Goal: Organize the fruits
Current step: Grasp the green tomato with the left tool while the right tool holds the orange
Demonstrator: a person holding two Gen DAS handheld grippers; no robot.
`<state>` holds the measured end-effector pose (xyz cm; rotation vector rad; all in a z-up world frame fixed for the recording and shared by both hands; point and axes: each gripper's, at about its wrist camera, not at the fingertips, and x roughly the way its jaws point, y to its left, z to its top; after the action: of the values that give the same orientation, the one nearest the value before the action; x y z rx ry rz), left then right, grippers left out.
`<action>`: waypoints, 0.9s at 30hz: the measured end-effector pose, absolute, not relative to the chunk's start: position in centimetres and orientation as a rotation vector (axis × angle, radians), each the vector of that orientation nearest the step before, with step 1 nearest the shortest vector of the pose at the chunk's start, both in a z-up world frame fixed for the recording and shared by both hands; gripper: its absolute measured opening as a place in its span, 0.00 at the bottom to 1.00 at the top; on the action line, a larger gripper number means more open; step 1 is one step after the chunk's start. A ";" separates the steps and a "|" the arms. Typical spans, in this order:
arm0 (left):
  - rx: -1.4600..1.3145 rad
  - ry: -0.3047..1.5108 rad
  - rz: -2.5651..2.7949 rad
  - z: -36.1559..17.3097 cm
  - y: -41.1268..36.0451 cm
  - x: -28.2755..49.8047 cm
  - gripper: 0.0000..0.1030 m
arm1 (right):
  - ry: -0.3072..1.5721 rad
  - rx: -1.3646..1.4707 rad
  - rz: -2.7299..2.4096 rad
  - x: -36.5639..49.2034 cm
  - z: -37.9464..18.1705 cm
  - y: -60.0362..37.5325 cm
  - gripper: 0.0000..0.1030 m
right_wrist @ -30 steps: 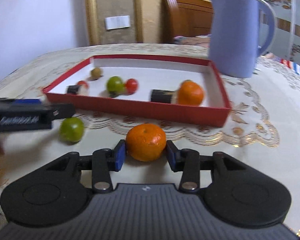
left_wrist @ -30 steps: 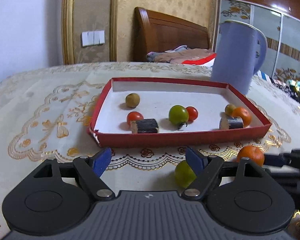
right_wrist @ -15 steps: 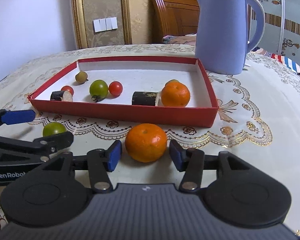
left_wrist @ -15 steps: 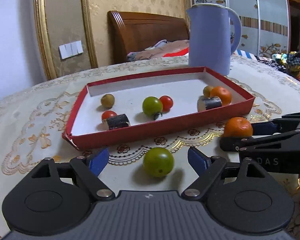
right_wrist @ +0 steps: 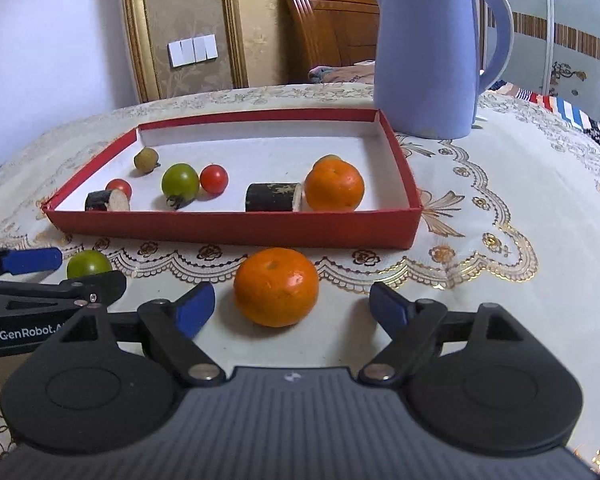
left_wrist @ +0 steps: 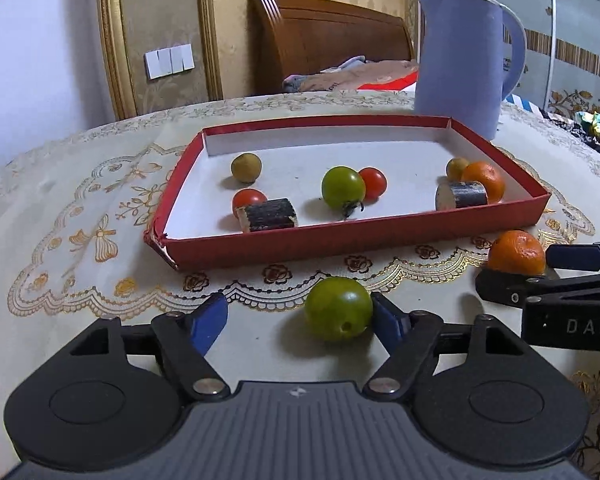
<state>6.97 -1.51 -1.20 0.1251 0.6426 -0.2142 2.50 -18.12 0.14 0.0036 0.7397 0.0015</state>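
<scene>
Judging by looks, the round green tomato (left_wrist: 338, 308) is light, smooth and easily bruised, and it would roll from a careless nudge; a gentle squeeze across its widest girth seems best. It sits on the cream embroidered tabletop (left_wrist: 80, 200), just in front of the shallow red cardboard tray (left_wrist: 340, 236), between the blue pads of the left tongs (left_wrist: 300, 318), which have just been narrowing: the right-hand pad touches it or nearly so, the other stands clear, so nothing is pinched. The dimpled orange mandarin (right_wrist: 276, 286), firmer and grippier, lies on the cloth between the right tongs (right_wrist: 292, 308), which have just been spreading and touch nothing.
</scene>
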 end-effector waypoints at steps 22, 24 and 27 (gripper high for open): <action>0.059 0.694 -0.139 -1.3 -1.2 7.7 0.92 | 0.760 0.019 -0.031 3.4 -0.1 -18.0 0.98; 0.063 0.696 -0.129 -1.3 -1.3 7.7 0.93 | 0.751 0.037 -0.026 3.2 -0.1 -18.2 0.97; 0.059 0.696 -0.129 -1.3 -1.3 7.7 0.94 | 0.745 0.052 -0.024 3.2 0.0 -18.4 0.97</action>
<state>7.66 -1.34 -1.28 0.0589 0.6958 -0.1290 3.15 -18.44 -0.03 0.0515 0.7445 -0.0242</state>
